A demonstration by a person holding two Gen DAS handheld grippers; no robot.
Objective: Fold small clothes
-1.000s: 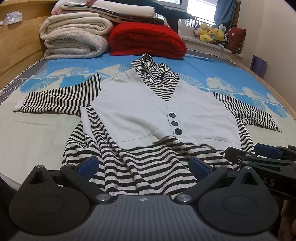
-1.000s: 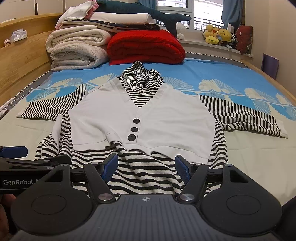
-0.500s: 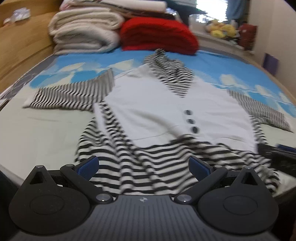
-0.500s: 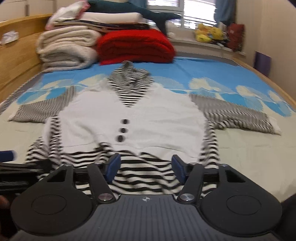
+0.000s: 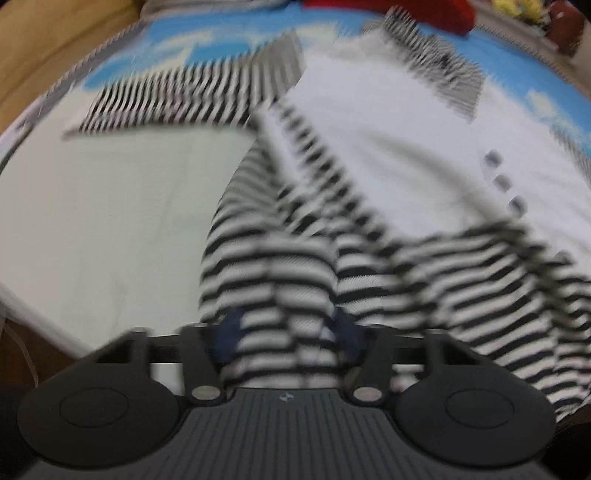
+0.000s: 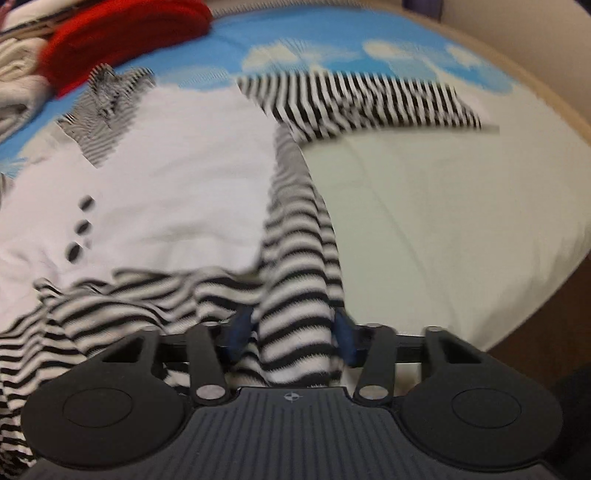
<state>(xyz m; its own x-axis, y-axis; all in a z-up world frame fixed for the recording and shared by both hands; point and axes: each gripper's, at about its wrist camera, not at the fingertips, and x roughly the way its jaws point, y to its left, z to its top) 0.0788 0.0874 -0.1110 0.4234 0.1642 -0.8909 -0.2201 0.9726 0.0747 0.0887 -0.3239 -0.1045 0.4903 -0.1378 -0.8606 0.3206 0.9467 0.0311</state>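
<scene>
A small black-and-white striped top with a white buttoned vest front (image 5: 388, 140) lies face up on the bed, sleeves spread. My left gripper (image 5: 286, 336) has its blue-padded fingers closed around the left corner of the striped hem (image 5: 273, 280). My right gripper (image 6: 293, 334) has its fingers closed around the right corner of the striped hem (image 6: 295, 288). The vest front also shows in the right wrist view (image 6: 177, 177). Both views are motion-blurred.
The bed has a pale sheet (image 5: 110, 206) and a blue patterned cover (image 6: 295, 40). A red folded blanket (image 6: 122, 33) and pale folded quilts (image 6: 14, 81) lie at the head. The bed's near edge (image 6: 517, 325) drops off close to the grippers.
Both grippers dropped to the hem and moved apart to its two corners. Their fingers closed from wide open onto the striped fabric.
</scene>
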